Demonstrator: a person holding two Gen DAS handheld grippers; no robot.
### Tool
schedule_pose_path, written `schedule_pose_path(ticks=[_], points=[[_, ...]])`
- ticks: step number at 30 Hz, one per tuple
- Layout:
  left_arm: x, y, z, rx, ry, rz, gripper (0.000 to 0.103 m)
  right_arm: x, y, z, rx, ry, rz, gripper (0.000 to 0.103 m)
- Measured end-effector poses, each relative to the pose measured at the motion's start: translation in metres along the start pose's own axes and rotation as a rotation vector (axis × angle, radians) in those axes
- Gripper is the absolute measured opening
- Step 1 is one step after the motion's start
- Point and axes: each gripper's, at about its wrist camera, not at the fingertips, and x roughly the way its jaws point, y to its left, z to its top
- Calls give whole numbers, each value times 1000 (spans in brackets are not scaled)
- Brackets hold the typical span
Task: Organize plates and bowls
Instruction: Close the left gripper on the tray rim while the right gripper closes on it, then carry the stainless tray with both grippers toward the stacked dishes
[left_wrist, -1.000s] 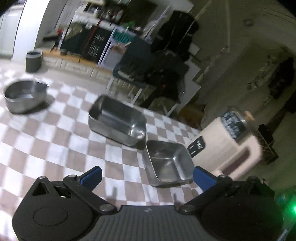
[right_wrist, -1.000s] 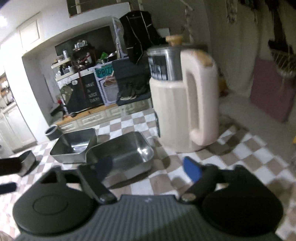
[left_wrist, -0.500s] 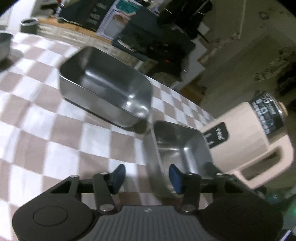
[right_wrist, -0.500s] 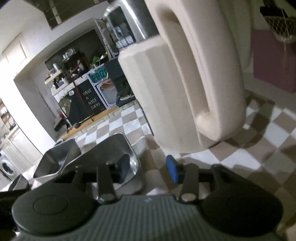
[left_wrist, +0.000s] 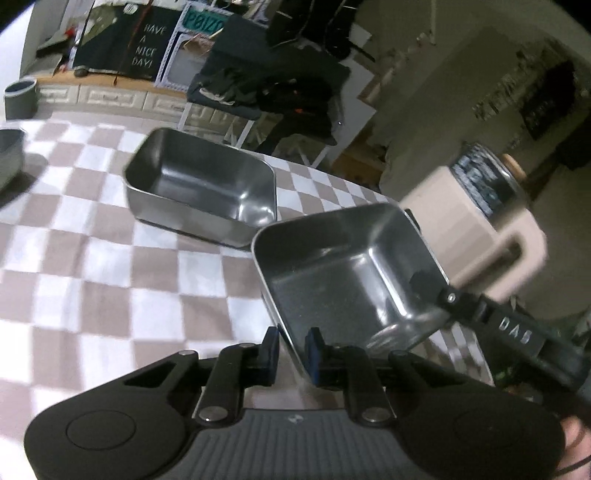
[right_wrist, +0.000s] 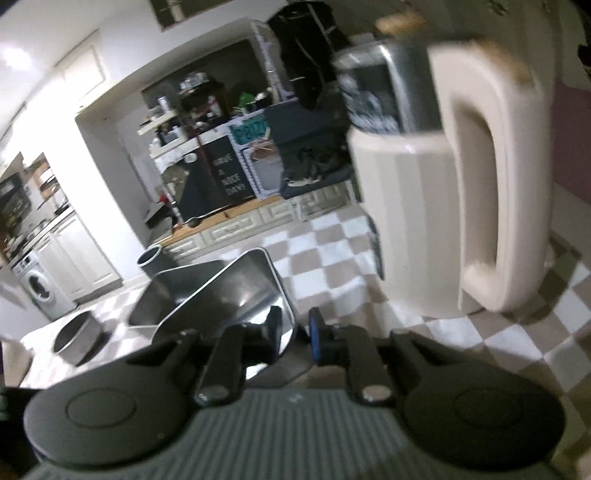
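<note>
Small square stainless-steel tray (left_wrist: 347, 266) sits tilted between both tongs: left tongs (left_wrist: 291, 350) closing across its near rim, right tongs (right_wrist: 293, 334) closing across the opposite rim. Judged light, rigid, slippery; thin rims suit pinching. Larger rectangular steel tray (left_wrist: 203, 192) lies beyond on checkered desk (left_wrist: 92, 266).

— Where is there room to pass?

— On the left: the checked worktop (left_wrist: 92, 266) lies bare between the round bowl (left_wrist: 9, 158) at the far left edge and the large steel tray (left_wrist: 201, 192).

— And on the right?

— Crowded. The cream jug (right_wrist: 454, 184) stands tall just beside the small steel tray (left_wrist: 343, 273), and the large tray sits near its far corner, leaving only a narrow gap.
</note>
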Motion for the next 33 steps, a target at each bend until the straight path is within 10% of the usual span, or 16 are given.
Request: schedule_pose_path(ticks=[19, 33], points=[[-176, 13, -90, 34, -7, 32, 16, -152, 106, -84, -145, 181, 30, 19], [-156, 31, -146, 20, 90, 68, 16, -151, 117, -139, -228, 332, -88, 19]])
